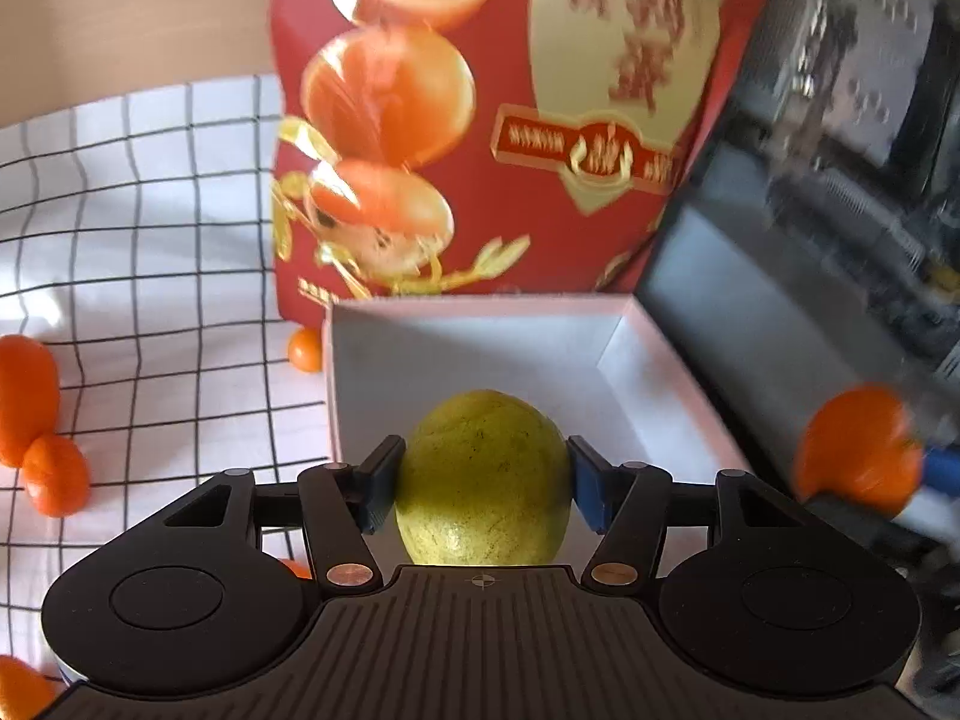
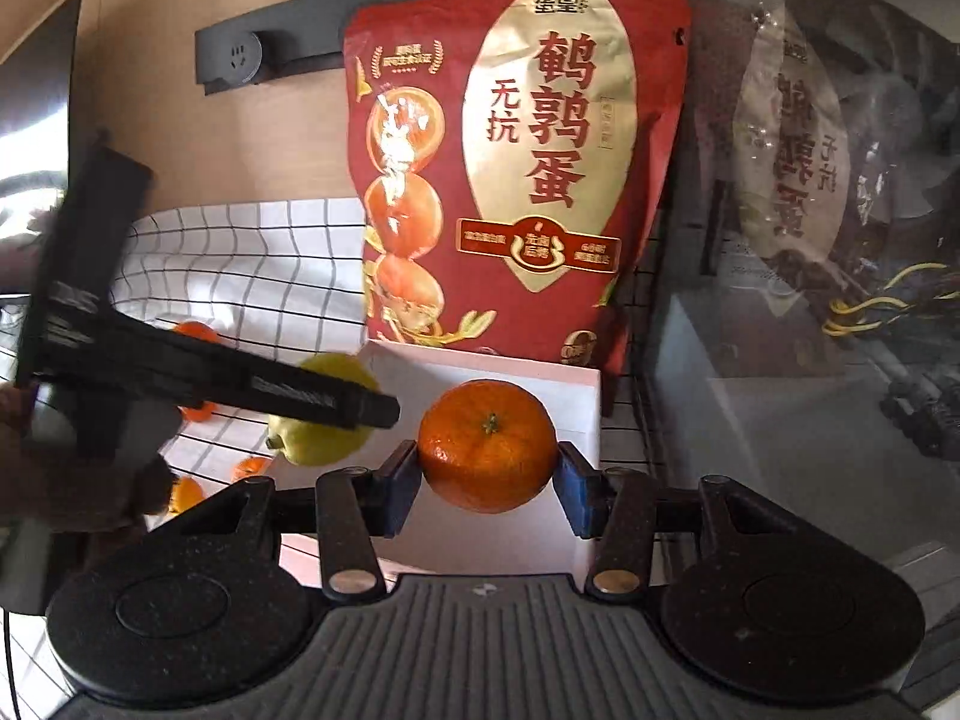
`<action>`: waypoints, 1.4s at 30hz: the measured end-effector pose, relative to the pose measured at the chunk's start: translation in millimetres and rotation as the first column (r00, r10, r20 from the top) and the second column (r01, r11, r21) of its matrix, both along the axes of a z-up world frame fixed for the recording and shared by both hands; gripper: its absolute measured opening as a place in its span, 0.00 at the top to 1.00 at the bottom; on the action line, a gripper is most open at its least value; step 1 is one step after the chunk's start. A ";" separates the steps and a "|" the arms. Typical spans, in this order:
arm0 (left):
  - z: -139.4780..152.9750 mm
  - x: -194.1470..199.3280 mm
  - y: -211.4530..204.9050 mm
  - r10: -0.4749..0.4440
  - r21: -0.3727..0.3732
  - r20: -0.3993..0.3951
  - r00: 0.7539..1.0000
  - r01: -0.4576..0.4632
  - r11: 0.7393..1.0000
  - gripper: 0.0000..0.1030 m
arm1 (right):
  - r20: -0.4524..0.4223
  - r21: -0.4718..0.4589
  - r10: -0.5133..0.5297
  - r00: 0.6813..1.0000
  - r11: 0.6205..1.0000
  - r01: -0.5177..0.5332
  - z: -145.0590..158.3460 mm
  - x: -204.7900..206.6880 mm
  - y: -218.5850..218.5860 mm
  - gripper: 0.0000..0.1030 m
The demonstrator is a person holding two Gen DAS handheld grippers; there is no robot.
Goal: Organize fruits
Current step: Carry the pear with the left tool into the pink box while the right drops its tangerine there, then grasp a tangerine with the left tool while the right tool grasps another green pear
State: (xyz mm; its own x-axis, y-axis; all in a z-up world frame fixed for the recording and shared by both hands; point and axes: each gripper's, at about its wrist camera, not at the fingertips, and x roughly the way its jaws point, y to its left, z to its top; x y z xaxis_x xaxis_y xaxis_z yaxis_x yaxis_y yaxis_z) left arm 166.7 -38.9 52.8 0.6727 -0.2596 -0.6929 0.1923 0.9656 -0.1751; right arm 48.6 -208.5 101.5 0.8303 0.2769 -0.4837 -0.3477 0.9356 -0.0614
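My left gripper (image 1: 483, 480) is shut on a yellow-green lemon (image 1: 483, 474), held over the near part of the open white box (image 1: 660, 384). In the right wrist view the same lemon (image 2: 318, 438) and the left gripper's black body (image 2: 198, 372) show at the left, by the box's left edge. My right gripper (image 2: 487, 480) is shut on an orange mandarin (image 2: 487, 444), held in front of the white box (image 2: 576, 402). In the left wrist view that mandarin (image 1: 858, 450) appears blurred at the right, with a blue pad beside it.
A tall red snack bag (image 2: 516, 180) stands right behind the box. Loose mandarins (image 1: 36, 420) lie on the white checked cloth (image 1: 150, 240) to the left, one small one (image 1: 306, 349) by the box's corner. A dark reflective glass surface (image 2: 810, 240) is at the right. A hand (image 2: 72, 480) holds the left gripper.
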 end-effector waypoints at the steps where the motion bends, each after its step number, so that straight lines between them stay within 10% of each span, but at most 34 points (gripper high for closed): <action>1: -4.4 1.6 -5.0 -0.009 0.022 -0.010 1.000 0.009 1.000 0.38 | 0.006 -0.007 -0.011 1.000 1.000 0.011 0.0 1.9 -0.6 0.54; 9: -27.7 0.7 -32.2 -0.026 0.166 -0.063 0.998 0.036 0.985 0.38 | 0.057 -0.087 -0.070 0.996 0.993 0.075 -0.6 16.8 2.6 0.54; 18: 17.1 -55.3 22.7 0.004 -0.008 0.155 0.988 -0.003 1.000 0.40 | 0.008 -0.030 -0.069 0.998 0.997 0.069 -2.1 22.1 -1.9 0.53; 26: 1.9 -159.3 138.9 0.303 -0.239 0.232 0.924 -0.248 0.939 0.42 | -0.178 0.069 -0.012 0.984 0.997 0.024 -17.4 65.9 27.2 0.53; 42: -4.6 -255.9 339.3 0.609 -0.179 0.224 0.761 -0.582 0.793 0.42 | -0.476 0.031 -0.111 0.872 0.989 0.143 -74.8 156.4 119.0 0.42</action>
